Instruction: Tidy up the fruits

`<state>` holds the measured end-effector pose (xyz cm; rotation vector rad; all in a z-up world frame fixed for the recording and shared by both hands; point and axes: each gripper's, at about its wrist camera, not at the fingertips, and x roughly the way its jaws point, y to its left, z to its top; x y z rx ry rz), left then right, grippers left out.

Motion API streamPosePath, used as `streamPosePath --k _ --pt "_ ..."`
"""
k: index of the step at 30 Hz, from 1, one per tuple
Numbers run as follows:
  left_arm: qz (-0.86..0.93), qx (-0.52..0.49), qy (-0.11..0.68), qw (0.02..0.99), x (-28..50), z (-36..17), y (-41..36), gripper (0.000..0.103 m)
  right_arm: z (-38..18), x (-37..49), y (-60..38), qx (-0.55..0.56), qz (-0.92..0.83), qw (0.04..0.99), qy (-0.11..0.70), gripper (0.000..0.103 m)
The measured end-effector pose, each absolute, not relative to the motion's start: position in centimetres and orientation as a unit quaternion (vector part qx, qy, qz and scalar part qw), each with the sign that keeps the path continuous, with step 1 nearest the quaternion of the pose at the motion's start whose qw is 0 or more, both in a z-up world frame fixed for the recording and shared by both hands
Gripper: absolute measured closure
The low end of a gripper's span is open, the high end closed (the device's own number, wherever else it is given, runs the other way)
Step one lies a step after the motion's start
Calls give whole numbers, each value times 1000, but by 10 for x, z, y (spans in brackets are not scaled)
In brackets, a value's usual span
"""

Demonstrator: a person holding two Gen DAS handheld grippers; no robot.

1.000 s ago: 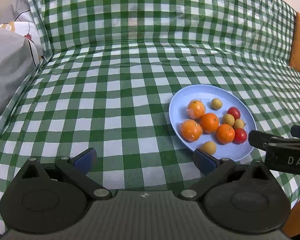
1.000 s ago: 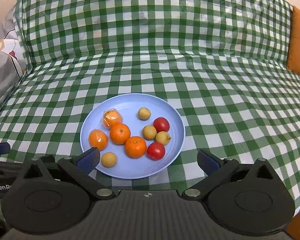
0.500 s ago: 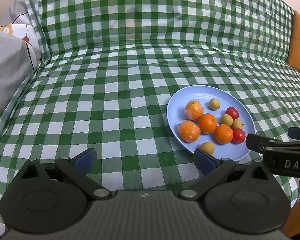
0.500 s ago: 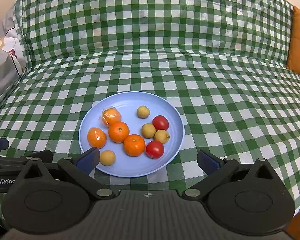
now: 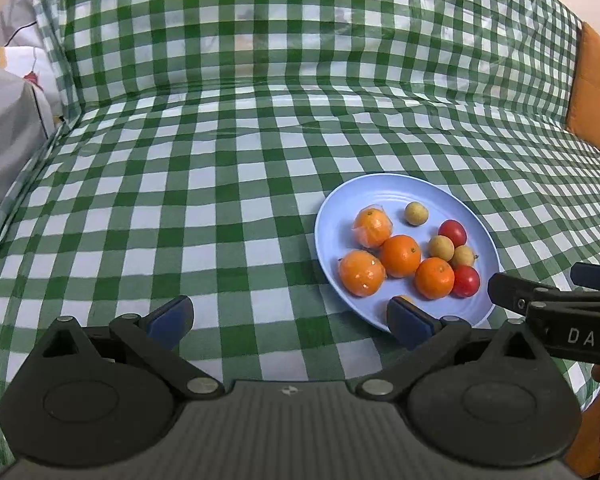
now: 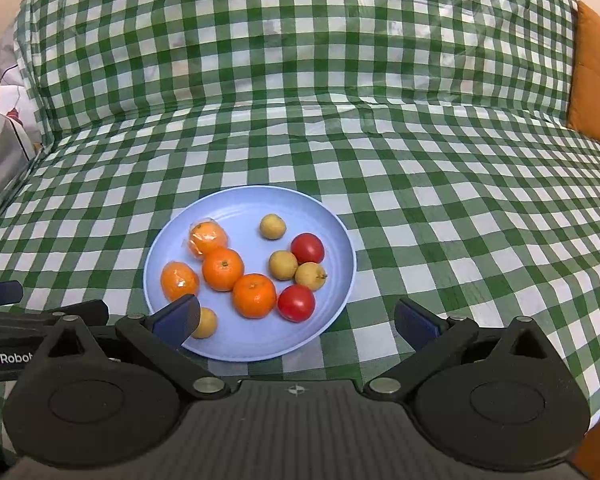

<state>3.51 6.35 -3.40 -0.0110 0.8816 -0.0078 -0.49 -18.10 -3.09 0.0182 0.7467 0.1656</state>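
A light blue plate [image 6: 236, 208] lies on the green checked cloth and also shows in the left wrist view [image 5: 380, 188]. It holds several oranges [image 6: 223, 269], two red tomatoes [image 6: 296, 303] and several small yellow-brown fruits [image 6: 273, 226]. Two of the oranges are in clear wrap [image 6: 207, 237]. My right gripper [image 6: 296, 322] is open and empty over the plate's near edge. My left gripper [image 5: 288, 318] is open and empty to the left of the plate, its right finger [image 5: 406, 320] covering the nearest small fruit.
The checked cloth [image 6: 440, 220] covers the seat and the backrest behind it. A grey and white bundle [image 5: 4, 120] sits at the far left. An orange cushion [image 6: 592, 80] stands at the right edge. The right gripper's body [image 5: 560, 312] juts in beside the plate.
Both grippers have drawn back slightly and tilted, so the plate sits a little higher in each view. The fruits have not moved. Both grippers stay open.
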Motion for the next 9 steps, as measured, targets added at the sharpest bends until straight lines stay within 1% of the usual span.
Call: streamPosePath --k 6,9 --pt "-14 15 420 907 49 -32 54 0 -32 7 -187 25 77 928 364 1" --pt "-12 29 397 917 60 -21 56 0 -26 15 -197 41 68 937 340 1"
